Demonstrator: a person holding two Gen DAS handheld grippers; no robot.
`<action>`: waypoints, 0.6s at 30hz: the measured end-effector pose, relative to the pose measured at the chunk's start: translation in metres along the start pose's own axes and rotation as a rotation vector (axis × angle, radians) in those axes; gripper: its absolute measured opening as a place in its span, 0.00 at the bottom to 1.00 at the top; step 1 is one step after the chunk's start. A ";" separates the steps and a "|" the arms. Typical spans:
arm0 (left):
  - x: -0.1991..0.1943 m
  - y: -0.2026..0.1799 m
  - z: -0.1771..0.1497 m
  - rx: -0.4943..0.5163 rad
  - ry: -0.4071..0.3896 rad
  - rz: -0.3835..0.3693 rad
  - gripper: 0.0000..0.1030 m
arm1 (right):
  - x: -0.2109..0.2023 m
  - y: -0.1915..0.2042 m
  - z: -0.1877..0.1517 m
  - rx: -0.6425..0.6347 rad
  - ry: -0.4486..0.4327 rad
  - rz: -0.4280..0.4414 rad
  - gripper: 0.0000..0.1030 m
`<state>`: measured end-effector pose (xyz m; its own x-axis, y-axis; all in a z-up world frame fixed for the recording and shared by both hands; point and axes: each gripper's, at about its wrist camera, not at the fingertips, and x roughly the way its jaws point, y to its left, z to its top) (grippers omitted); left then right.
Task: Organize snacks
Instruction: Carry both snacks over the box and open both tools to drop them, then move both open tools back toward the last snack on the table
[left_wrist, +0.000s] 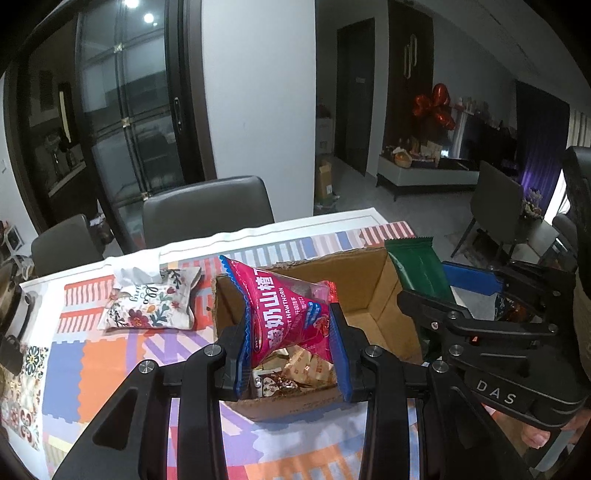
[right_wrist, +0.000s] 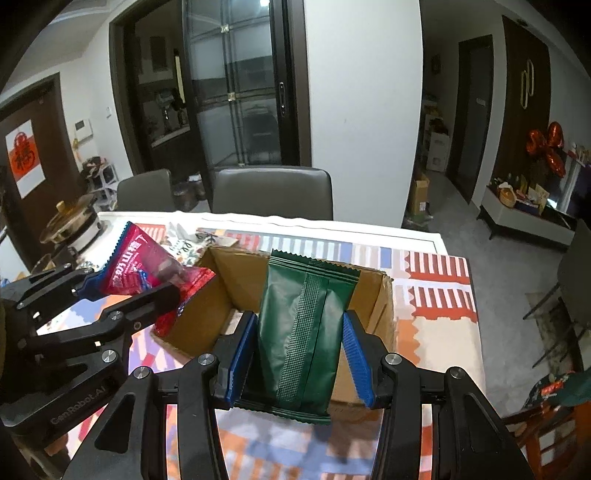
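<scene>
The left gripper (left_wrist: 290, 350) clamps a crinkly pink-red plastic snack packet (left_wrist: 286, 314) (white lettering, "HAWTHORN" legible) between its blue pads, holding it above the open brown cardboard box (left_wrist: 369, 291). Small wrapped sweets (left_wrist: 295, 369) lie in the near end of the box. The right gripper (right_wrist: 299, 350) grips a glossy dark green foil snack packet (right_wrist: 303, 332) upright over the same box, pads pressing both its sides. The box sits on a table under a colourful striped patchwork cloth (left_wrist: 110, 354), with a floral fabric pouch (left_wrist: 151, 302) just beside the box.
</scene>
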<state>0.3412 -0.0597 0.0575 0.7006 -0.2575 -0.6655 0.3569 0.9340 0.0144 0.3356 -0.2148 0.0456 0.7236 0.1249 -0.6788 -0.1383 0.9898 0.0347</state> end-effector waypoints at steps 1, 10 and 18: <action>0.005 0.000 0.002 0.000 0.012 -0.001 0.35 | 0.003 -0.002 0.002 -0.002 0.008 -0.006 0.47; 0.036 -0.001 0.010 -0.004 0.090 0.045 0.44 | 0.031 -0.017 0.012 0.025 0.079 -0.010 0.47; 0.015 -0.002 -0.006 0.010 0.057 0.108 0.59 | 0.027 -0.023 -0.002 0.052 0.080 -0.050 0.61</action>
<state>0.3475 -0.0636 0.0426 0.6990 -0.1412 -0.7010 0.2879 0.9529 0.0952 0.3565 -0.2346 0.0252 0.6719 0.0712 -0.7372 -0.0666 0.9971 0.0356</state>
